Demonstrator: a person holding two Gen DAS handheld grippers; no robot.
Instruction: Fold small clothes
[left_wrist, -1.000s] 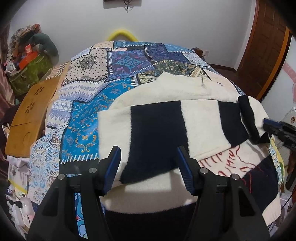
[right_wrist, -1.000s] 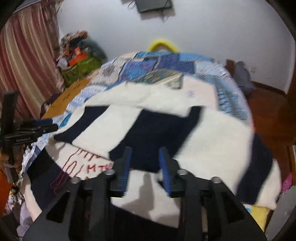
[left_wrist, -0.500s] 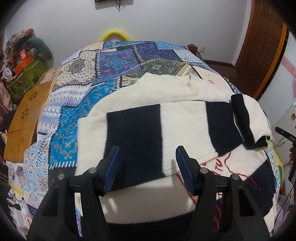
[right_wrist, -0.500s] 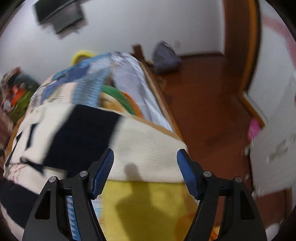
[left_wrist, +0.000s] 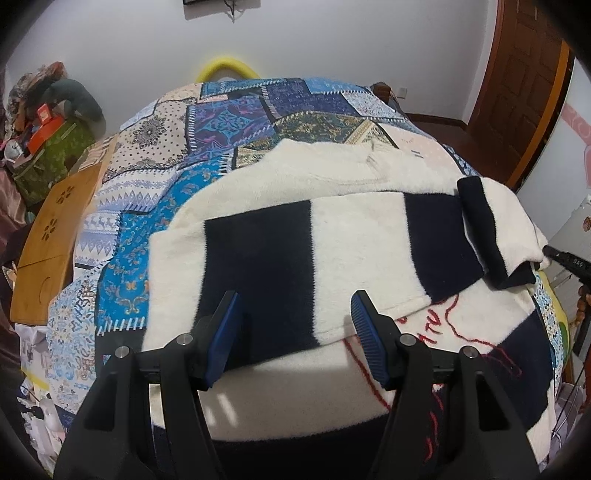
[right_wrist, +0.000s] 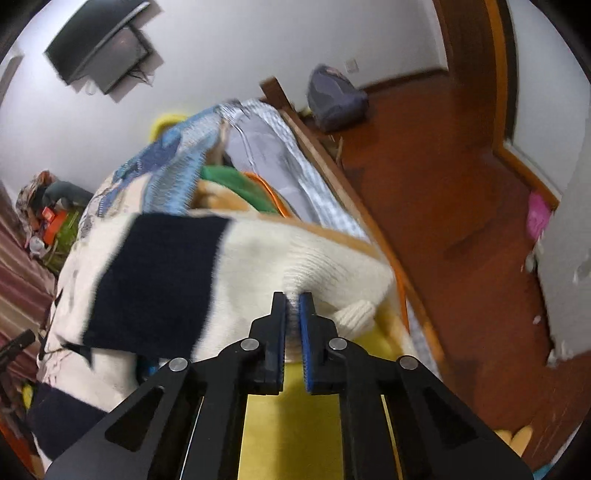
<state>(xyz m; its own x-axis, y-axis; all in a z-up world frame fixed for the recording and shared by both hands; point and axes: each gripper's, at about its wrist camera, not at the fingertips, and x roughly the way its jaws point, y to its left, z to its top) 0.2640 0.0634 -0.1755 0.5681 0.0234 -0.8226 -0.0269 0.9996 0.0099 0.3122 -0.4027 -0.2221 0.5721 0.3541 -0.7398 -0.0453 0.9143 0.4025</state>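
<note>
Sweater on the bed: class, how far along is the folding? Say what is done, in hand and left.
Done: one sleeve lies folded across the sweater. In hand: the right tool is shut on the sweater's white edge; the left tool hovers open over it. Left: folding that side in, then the body.

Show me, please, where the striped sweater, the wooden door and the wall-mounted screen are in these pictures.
striped sweater (left_wrist: 354, 236): left wrist view, on its cream stripe between two dark stripes.
wooden door (left_wrist: 517, 85): left wrist view, on its carved brown panel.
wall-mounted screen (right_wrist: 99, 51): right wrist view, on its dark face.
</note>
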